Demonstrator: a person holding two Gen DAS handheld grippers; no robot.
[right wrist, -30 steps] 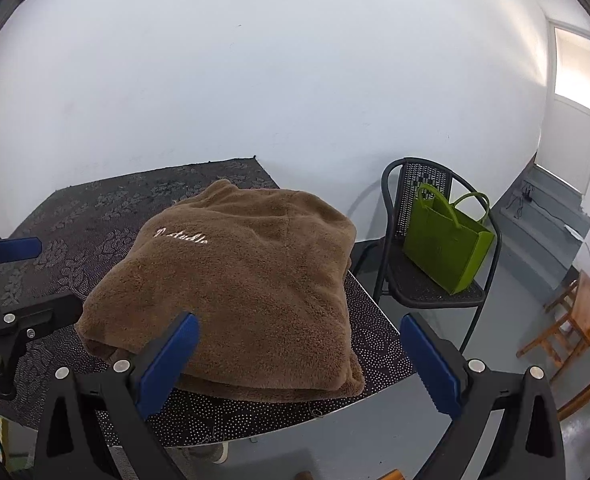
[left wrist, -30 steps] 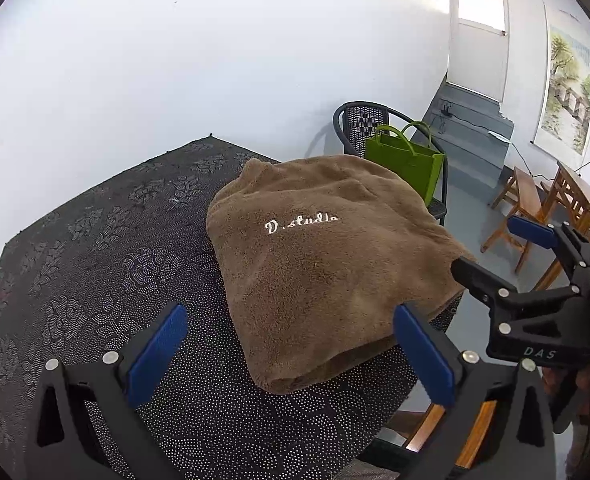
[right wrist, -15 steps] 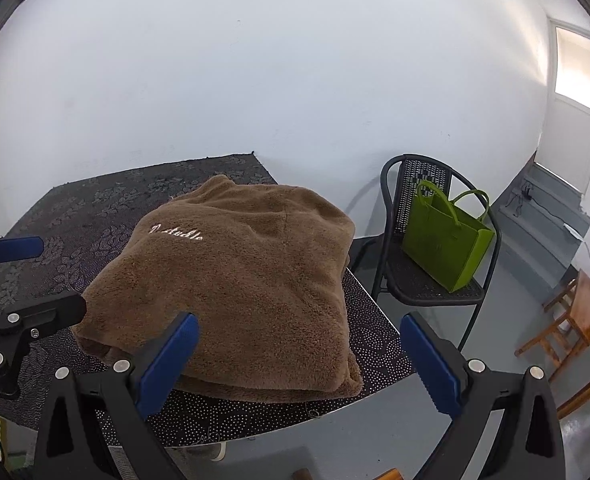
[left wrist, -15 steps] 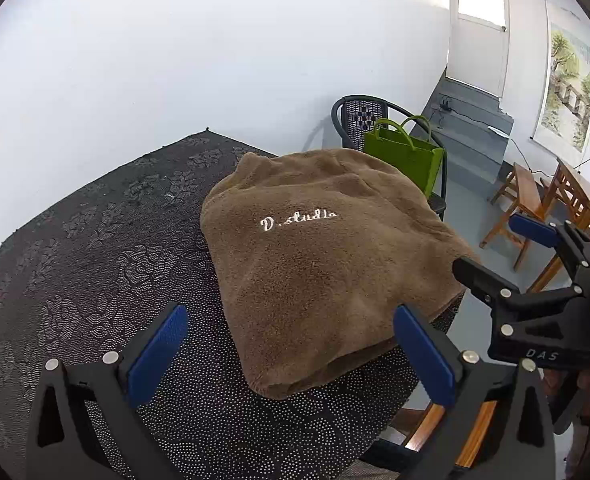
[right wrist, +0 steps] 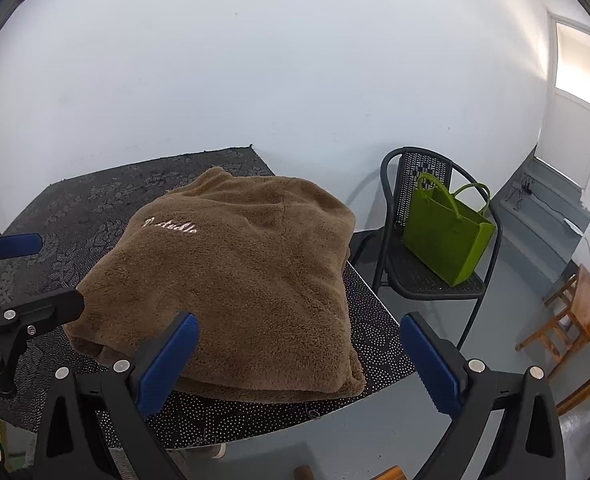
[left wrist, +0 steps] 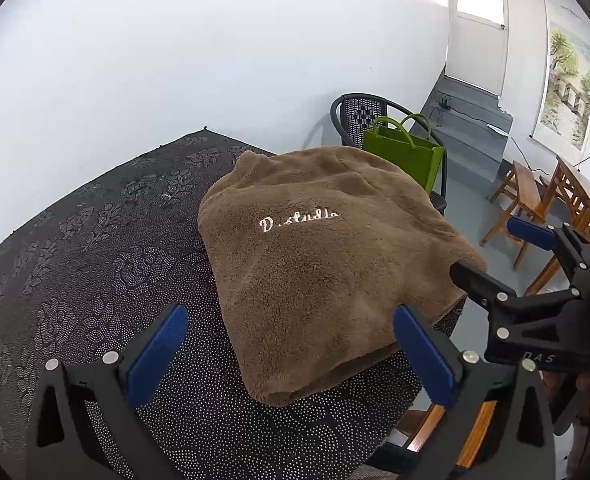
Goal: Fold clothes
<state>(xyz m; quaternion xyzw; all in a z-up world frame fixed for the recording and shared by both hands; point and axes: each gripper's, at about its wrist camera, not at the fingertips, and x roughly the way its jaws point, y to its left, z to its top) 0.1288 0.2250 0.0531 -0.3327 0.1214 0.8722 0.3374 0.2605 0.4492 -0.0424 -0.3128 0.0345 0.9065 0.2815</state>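
A brown fleece garment [left wrist: 319, 264] with white embroidered lettering lies folded in a thick rectangle on the dark patterned table cover [left wrist: 95, 240]. In the right wrist view the same garment [right wrist: 235, 276] sits near the table's right corner. My left gripper [left wrist: 291, 354] hovers open just short of the garment's near edge, with nothing between its blue pads. My right gripper [right wrist: 299, 360] is open too, held off the table's front right corner and touching nothing. Each gripper shows in the other's view: the right gripper [left wrist: 507, 256] at the right side, the left gripper [right wrist: 35, 272] at the left side.
A black metal chair [right wrist: 427, 248] with a green felt bag [right wrist: 447, 236] on its seat stands right of the table. Wooden stools and a table [left wrist: 535, 200] stand farther right, near grey steps. A white wall runs behind the table.
Both grippers have drawn back and risen a little from the garment. The garment lies as it did and both grippers stay open.
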